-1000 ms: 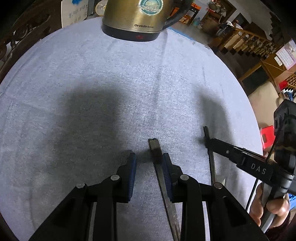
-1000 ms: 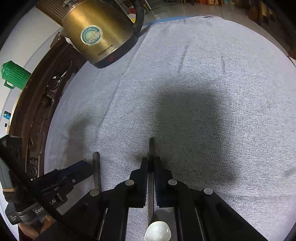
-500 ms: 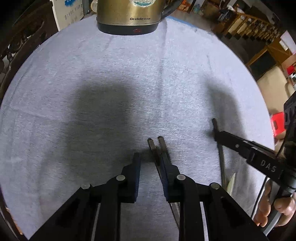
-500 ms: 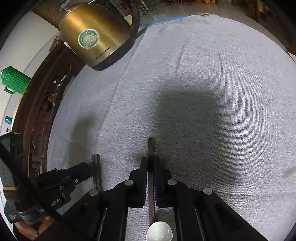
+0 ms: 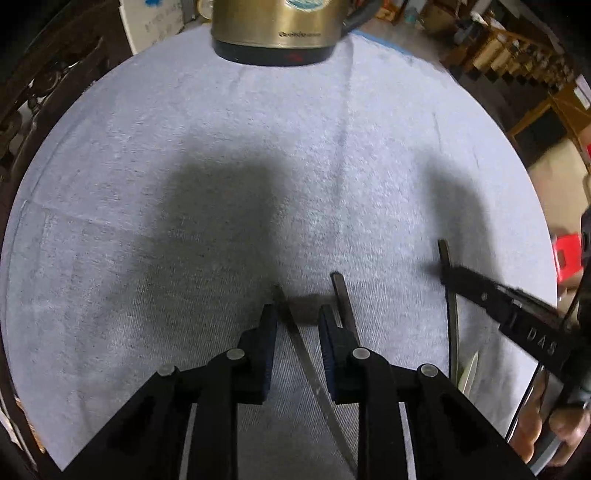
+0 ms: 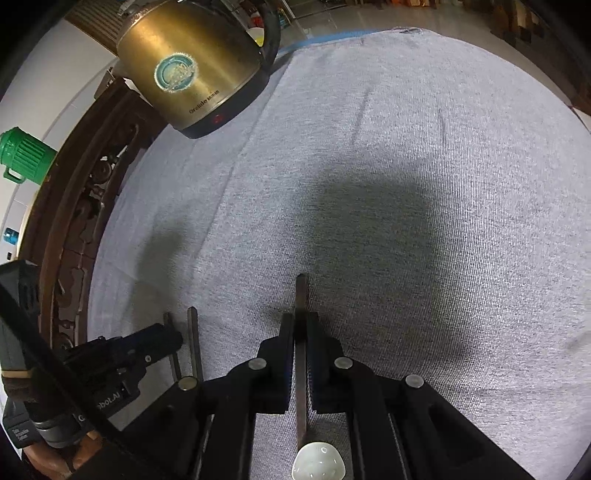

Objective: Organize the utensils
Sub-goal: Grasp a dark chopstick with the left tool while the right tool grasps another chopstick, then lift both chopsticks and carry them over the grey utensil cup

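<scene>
My left gripper (image 5: 295,314) is open over the grey tablecloth. One dark metal utensil handle (image 5: 306,365) lies on the cloth between its fingers. A second dark handle (image 5: 345,306) lies just outside the right finger. My right gripper (image 6: 300,319) is shut on a dark-handled spoon (image 6: 301,354) with a white bowl (image 6: 318,461), held along the fingers. That spoon also shows in the left wrist view (image 5: 452,317), with the right gripper (image 5: 448,275) on it. In the right wrist view the two lying handles (image 6: 194,343) sit by the left gripper (image 6: 173,338).
A brass electric kettle (image 5: 277,29) stands at the far edge of the round table (image 5: 110,166); it also shows in the right wrist view (image 6: 195,70). A carved wooden chair back (image 6: 74,221) and a green cup (image 6: 26,157) lie beyond the left rim.
My left gripper has shifted right, so one handle now lies between its open fingers and the other outside its right finger. The right gripper has kept its hold on the spoon.
</scene>
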Action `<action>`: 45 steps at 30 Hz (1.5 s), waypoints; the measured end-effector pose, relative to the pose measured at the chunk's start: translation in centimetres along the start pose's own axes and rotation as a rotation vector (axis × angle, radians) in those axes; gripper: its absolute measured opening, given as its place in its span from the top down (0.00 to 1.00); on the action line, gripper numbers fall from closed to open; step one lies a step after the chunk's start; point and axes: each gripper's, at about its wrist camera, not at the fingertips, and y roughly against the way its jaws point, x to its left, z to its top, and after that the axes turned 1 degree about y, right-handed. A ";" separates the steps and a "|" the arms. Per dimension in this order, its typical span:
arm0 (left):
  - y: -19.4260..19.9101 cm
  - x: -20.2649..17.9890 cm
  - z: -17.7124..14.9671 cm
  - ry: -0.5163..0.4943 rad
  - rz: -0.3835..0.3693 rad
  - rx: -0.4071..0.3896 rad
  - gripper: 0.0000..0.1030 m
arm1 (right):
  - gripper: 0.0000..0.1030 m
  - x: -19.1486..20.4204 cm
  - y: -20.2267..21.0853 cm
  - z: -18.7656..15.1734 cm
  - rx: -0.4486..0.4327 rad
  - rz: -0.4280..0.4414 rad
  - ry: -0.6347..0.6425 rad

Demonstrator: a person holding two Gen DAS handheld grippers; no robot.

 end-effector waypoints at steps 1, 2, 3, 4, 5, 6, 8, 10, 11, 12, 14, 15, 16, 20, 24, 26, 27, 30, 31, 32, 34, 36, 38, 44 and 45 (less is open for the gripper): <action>0.2 0.3 -0.4 0.006 0.004 -0.006 0.83 | 0.93 0.4 -0.1 0.1 -0.003 -0.013 0.010; 0.2 0.4 -0.4 0.011 0.021 -0.016 0.91 | 0.93 0.8 -0.1 0.1 -0.008 -0.031 0.030; 0.3 0.6 -0.6 0.012 0.016 -0.026 0.91 | 0.93 1.3 -0.2 0.1 -0.018 -0.056 0.060; 0.2 0.5 -0.5 0.012 0.010 -0.031 0.92 | 0.93 1.7 -0.3 0.1 -0.025 -0.071 0.076; 0.3 0.7 -0.5 0.013 0.002 -0.036 0.92 | 0.93 1.9 -0.3 0.1 -0.030 -0.081 0.088; 0.4 0.9 -0.5 0.012 -0.002 -0.041 0.92 | 0.93 2.2 -0.3 0.0 -0.032 -0.088 0.097; 0.9 1.9 -1.8 0.018 0.004 -0.057 0.94 | 0.93 2.5 -0.2 -0.2 -0.044 -0.092 0.109; 1.5 2.7 -2.9 0.020 -0.005 -0.090 0.95 | 0.93 2.3 0.4 -0.5 -0.073 -0.065 0.112; 2.0 3.1 -3.0 0.022 -0.017 -0.105 0.95 | 0.93 2.1 1.0 -0.8 -0.088 -0.058 0.109; 2.5 3.5 -3.0 0.023 -0.024 -0.118 0.95 | 0.93 1.9 1.7 -0.9 -0.112 -0.037 0.104; 3.9 3.9 -3.3 0.012 -0.034 -0.152 0.95 | 0.93 1.7 3.2 -1.2 -0.161 0.008 0.098; 4.5 4.3 -3.4 0.006 -0.036 -0.168 0.95 | 0.93 1.5 4.1 -1.4 -0.187 0.023 0.097; 5.3 4.4 -3.5 0.000 -0.038 -0.183 0.95 | 0.93 1.4 4.9 -1.5 -0.205 0.029 0.097; 8.4 4.4 -5.2 -0.020 -0.049 -0.254 0.95 | 0.93 0.6 7.3 -2.4 -0.261 0.036 0.083; 12.1 4.7 -6.1 -0.031 -0.064 -0.325 0.95 | 0.93 -0.1 11.3 -3.7 -0.368 0.055 0.074; 13.8 5.2 -6.8 -0.033 -0.068 -0.365 0.95 | 0.93 -0.1 13.1 -4.6 -0.417 0.062 0.067; 14.5 5.3 -7.4 -0.034 -0.075 -0.387 0.95 | 0.93 -0.2 14.2 -5.3 -0.448 0.064 0.063; 16.9 5.3 -9.5 -0.034 -0.092 -0.445 0.95 | 0.94 -0.2 17.3 -7.1 -0.520 0.057 0.053; 16.9 5.4 -10.0 -0.033 -0.095 -0.460 0.95 | 0.94 -0.1 18.3 -7.9 -0.546 0.053 0.052; 17.2 5.2 -10.7 -0.031 -0.097 -0.475 0.95 | 0.94 -0.1 19.1 -8.5 -0.568 0.049 0.050; 18.8 5.3 -12.5 -0.026 -0.111 -0.518 0.95 | 0.94 0.1 20.9 -10.2 -0.620 0.051 0.044; 20.2 5.4 -14.0 -0.025 -0.133 -0.556 0.95 | 0.94 0.3 22.5 -11.8 -0.665 0.051 0.038; 21.2 5.3 -15.4 -0.035 -0.140 -0.591 0.95 | 0.94 0.4 24.2 -13.4 -0.709 0.051 0.032; 23.3 5.4 -18.7 -0.056 -0.182 -0.654 0.95 | 0.94 0.9 27.3 -17.2 -0.785 0.040 0.038; 23.5 5.4 -19.0 -0.057 -0.183 -0.659 0.95 | 0.94 1.1 27.8 -17.7 -0.792 0.041 0.042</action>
